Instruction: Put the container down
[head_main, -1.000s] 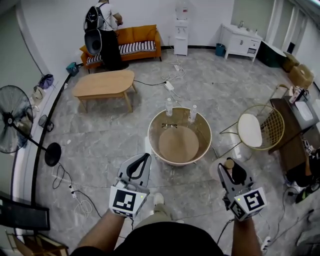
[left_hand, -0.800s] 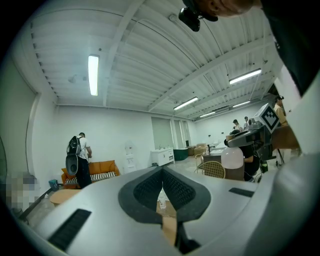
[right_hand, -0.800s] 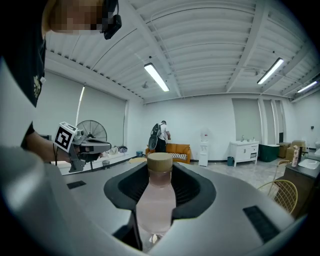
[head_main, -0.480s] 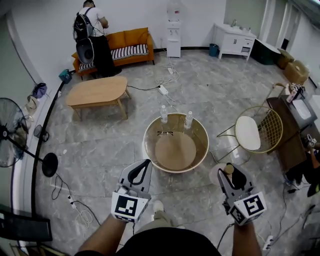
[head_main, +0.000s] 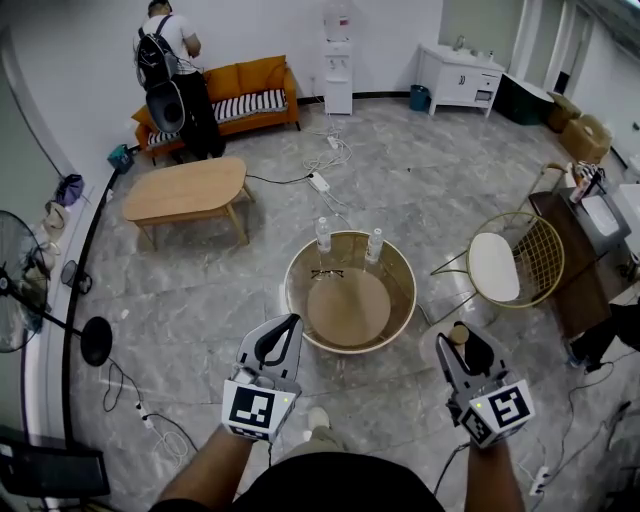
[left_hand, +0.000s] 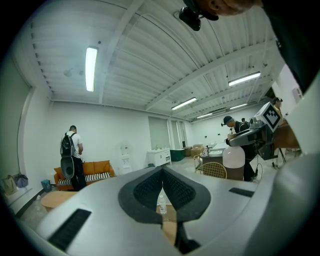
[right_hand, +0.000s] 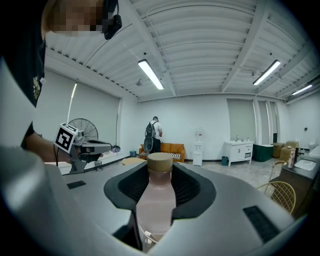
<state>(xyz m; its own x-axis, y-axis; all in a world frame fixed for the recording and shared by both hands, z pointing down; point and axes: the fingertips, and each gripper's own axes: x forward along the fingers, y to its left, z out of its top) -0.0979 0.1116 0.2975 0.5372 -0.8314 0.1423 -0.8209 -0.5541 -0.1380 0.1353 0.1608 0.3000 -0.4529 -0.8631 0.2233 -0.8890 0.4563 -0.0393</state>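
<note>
The container (right_hand: 157, 200) is a pale bottle with a tan cap (head_main: 458, 333). It stands upright between the jaws of my right gripper (right_hand: 160, 175), which is shut on its body. In the head view the right gripper (head_main: 468, 352) hangs over the floor, to the right of the round table (head_main: 400, 262) and short of it. My left gripper (head_main: 277, 340) is held level with it at the left, its jaws shut with nothing between them (left_hand: 162, 176). The left gripper view also shows the held container (left_hand: 234, 157) from the side.
On the round glass-rimmed table stand two water bottles (head_main: 323, 235) (head_main: 374, 245), with a pair of glasses (head_main: 325, 272) lying beside them. A gold wire chair (head_main: 515, 262) sits to the right, a wooden coffee table (head_main: 185, 190) at the back left. Cables (head_main: 135, 375) trail on the floor. A person (head_main: 165, 70) stands by the orange sofa (head_main: 240, 85).
The view has drifted forward, so the round table sits a little lower and nearer. Both grippers keep their places and the right one still holds the container.
</note>
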